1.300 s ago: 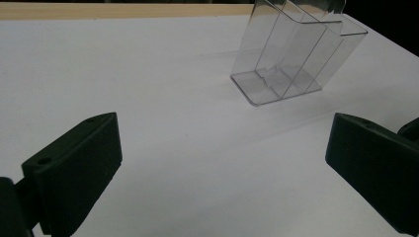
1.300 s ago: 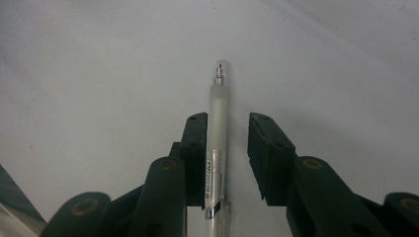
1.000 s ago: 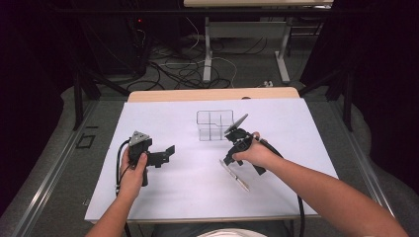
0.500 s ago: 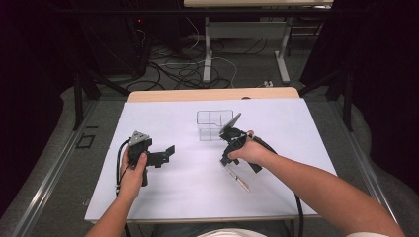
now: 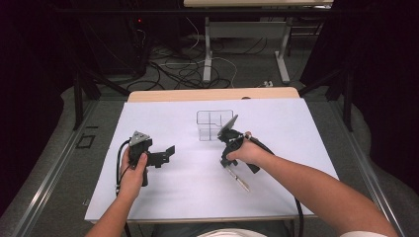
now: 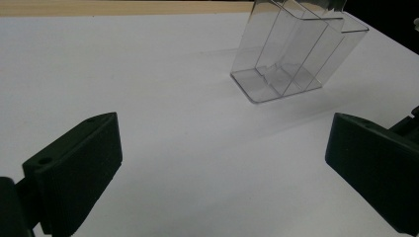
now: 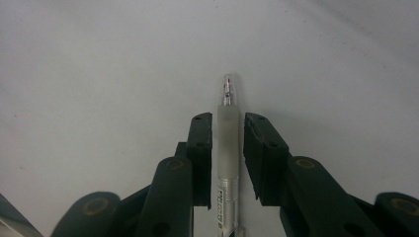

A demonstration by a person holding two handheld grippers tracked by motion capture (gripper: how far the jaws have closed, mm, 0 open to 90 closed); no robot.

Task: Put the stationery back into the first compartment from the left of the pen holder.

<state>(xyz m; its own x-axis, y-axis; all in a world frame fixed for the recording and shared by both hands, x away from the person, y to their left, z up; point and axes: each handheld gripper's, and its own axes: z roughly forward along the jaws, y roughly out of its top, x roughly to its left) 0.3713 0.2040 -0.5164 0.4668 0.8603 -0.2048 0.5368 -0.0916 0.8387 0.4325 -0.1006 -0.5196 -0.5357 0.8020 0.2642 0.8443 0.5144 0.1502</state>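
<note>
1. Looking down from the high view, the right gripper (image 5: 228, 159) is low over a pen (image 5: 237, 178) that lies flat on the white counter (image 5: 296, 148).
2. The pen lies right between the right fingers (image 7: 199, 148). Its long side runs the same way the fingers point, with its clear tip sticking out in front of them.
3. The right fingers sit close on each side of the pen. One seems to touch it and the other shows a thin gap, so I judge they are not squeezing yet. I think closing them is the next move.
4. The left gripper (image 5: 165, 153) is well apart from the pen, off to the left. Its fingers (image 6: 74, 177) are spread wide and hold nothing.
5. A clear box (image 5: 215, 124) with walls inside stands farther back on the counter, near the right gripper.
6. The right gripper view shows the pen's tip and the thin gap, which the high view is too far off to show.
7. The left gripper view shows the clear box (image 6: 291, 54) up close.
</note>
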